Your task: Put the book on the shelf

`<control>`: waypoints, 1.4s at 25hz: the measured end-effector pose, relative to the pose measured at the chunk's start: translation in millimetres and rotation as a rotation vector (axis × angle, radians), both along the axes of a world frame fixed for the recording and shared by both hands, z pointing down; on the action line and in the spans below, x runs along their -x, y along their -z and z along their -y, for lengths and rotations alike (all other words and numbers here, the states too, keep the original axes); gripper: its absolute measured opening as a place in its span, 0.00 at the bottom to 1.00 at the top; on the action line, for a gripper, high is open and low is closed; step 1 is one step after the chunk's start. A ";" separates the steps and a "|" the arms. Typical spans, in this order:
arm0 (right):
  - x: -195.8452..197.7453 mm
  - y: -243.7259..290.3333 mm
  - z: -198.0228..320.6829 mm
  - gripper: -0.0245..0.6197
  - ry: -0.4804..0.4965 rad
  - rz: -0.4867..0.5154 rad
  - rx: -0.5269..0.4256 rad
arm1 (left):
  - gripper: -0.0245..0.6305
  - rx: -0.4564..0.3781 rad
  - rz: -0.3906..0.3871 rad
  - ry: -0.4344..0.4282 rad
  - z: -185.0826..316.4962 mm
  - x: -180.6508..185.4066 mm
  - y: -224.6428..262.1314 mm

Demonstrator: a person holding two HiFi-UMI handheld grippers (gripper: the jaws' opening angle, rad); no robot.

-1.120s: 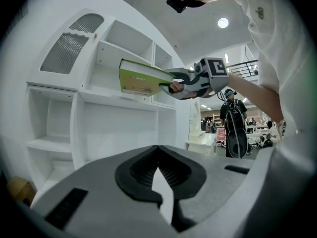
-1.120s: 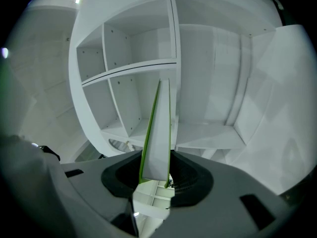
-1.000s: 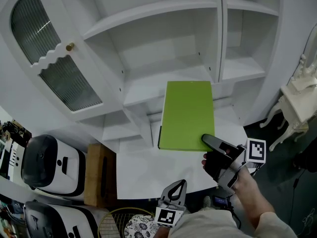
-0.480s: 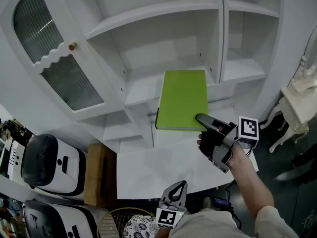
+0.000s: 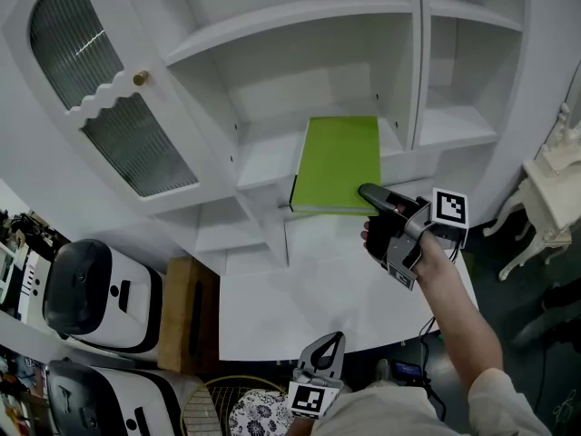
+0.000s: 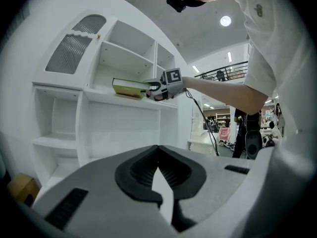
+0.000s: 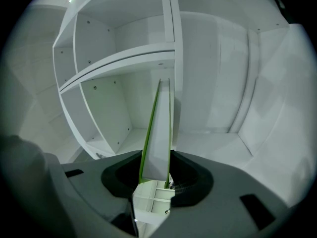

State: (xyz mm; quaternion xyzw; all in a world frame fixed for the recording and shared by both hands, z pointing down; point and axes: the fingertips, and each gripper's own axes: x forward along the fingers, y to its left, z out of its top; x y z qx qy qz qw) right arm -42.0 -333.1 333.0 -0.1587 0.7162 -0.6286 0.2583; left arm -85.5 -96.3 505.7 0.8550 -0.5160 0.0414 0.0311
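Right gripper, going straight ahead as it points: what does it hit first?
Probably the shelf bay's back wall, reached first by the green book that the right gripper grips; depth is unclear.

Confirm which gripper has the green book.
The right gripper: its jaws are clamped on the near edge of the green book, at the white bookcase. The left gripper is shut on nothing, held low.

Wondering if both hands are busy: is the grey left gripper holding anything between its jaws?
No, the grey left gripper shows its jaws closed together with nothing between them.
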 end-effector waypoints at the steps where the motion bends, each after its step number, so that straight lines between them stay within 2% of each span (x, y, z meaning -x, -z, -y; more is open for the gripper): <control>1: 1.0 -0.4 3.4 0.28 0.000 0.001 0.004 | 0.04 -0.004 0.004 0.002 -0.3 0.9 0.1; 7: 1.0 -7.1 24.7 0.28 -0.029 0.010 0.033 | 0.04 0.024 0.002 0.020 -4.5 6.3 0.8; 18: 9.8 -5.3 59.0 0.28 -0.067 0.017 0.059 | 0.04 -0.018 -0.009 0.047 0.9 14.6 4.9; 35: 9.9 -4.9 85.0 0.28 -0.083 0.032 0.047 | 0.04 -0.001 0.011 0.057 -1.1 18.2 2.2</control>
